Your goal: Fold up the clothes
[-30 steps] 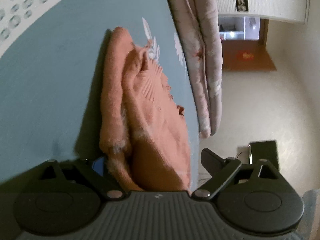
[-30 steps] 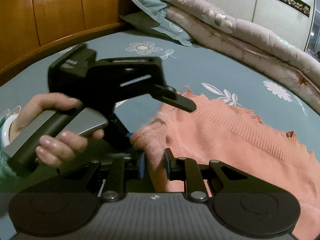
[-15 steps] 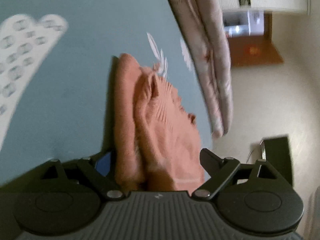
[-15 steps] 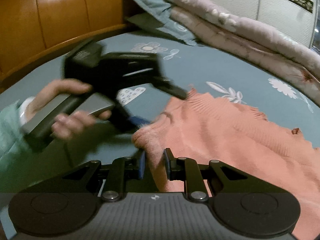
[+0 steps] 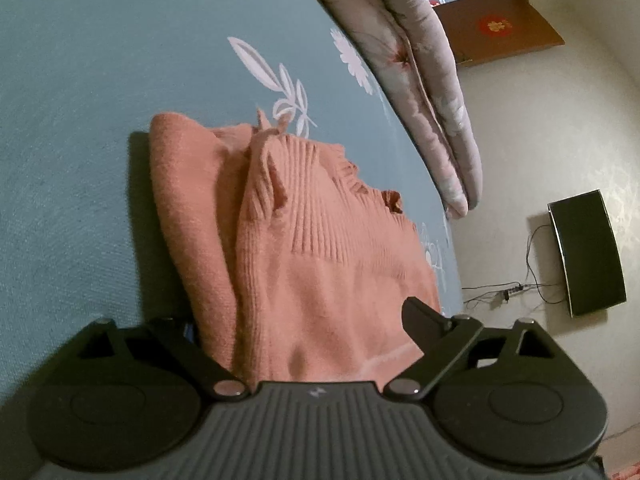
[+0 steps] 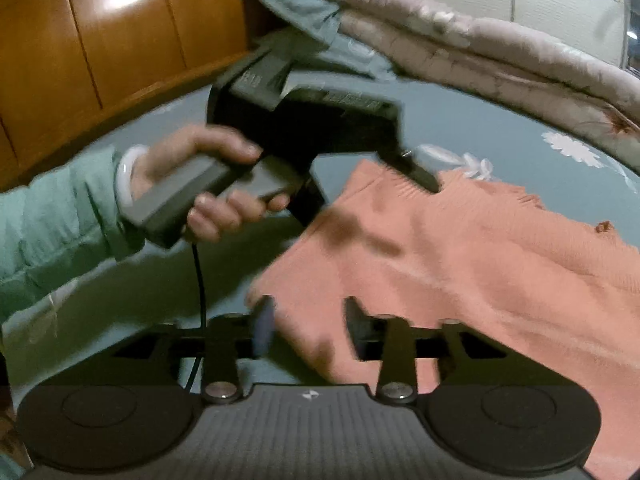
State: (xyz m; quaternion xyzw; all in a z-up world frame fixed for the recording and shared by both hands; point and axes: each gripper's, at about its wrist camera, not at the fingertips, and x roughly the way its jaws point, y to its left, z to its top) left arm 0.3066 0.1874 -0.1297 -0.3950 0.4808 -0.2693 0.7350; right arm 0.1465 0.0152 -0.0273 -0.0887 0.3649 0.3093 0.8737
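Note:
A salmon-pink knitted sweater point(image 5: 320, 264) lies folded on the teal flowered bedsheet point(image 5: 100, 80). My left gripper point(image 5: 304, 320) stands wide open, with the sweater's near end lying loose between its fingers; the left finger is partly hidden behind the cloth. In the right wrist view, a hand in a green sleeve holds the left gripper point(image 6: 368, 200) over the sweater's point(image 6: 460, 272) far left corner. My right gripper point(image 6: 310, 328) is at the sweater's near edge. Its jaws are opening, the cloth's corner is still between them, and the picture is blurred.
A folded floral quilt point(image 5: 420, 80) runs along the bed's far side, with a teal pillow point(image 6: 288, 4) at its end. The wooden headboard point(image 6: 100, 40) stands at the left. Beyond the bed edge, a black box point(image 5: 584, 252) with cables sits on the floor.
My right gripper's jaws have spread and let go of the pinched sweater corner. The hand with the left gripper has drawn up and back from the sweater and rolled a little.

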